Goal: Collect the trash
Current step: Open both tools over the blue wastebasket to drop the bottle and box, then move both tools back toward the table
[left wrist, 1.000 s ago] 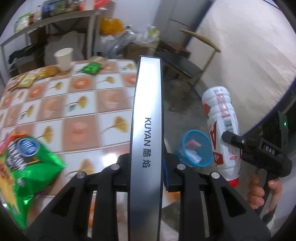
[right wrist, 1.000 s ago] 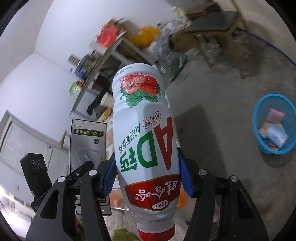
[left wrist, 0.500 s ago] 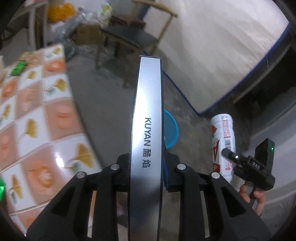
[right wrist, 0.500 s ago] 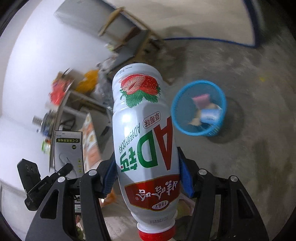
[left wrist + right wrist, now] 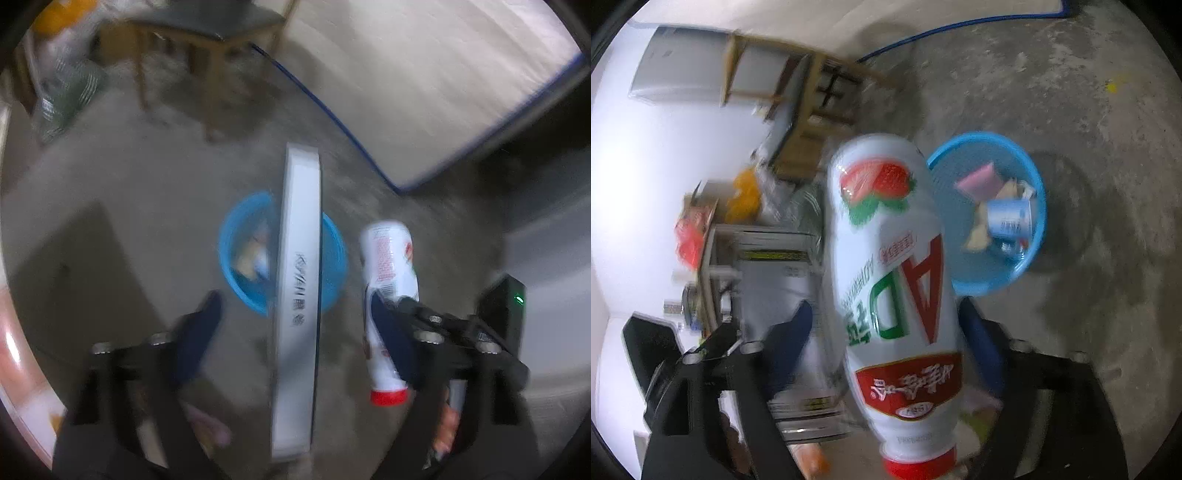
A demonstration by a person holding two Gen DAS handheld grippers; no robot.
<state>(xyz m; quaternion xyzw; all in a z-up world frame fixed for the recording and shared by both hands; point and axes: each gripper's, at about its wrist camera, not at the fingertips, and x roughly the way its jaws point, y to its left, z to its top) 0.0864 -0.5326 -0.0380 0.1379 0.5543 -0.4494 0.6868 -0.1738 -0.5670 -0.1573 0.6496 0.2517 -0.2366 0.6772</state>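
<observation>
Both grippers spread wide – L gripper (image 5: 295, 328) round the loose box (image 5: 297, 295), R gripper (image 5: 886, 343) round the bottle (image 5: 897, 280). Neither gripped, both above blue basket (image 5: 1030, 266)

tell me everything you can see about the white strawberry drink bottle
The bottle is glossy white plastic with a strawberry picture, big red and green "AD" lettering, a red label band and a red cap. It sits cap toward the camera between the open fingers of the right claw, tilted, above the floor near the blue basket.
</observation>
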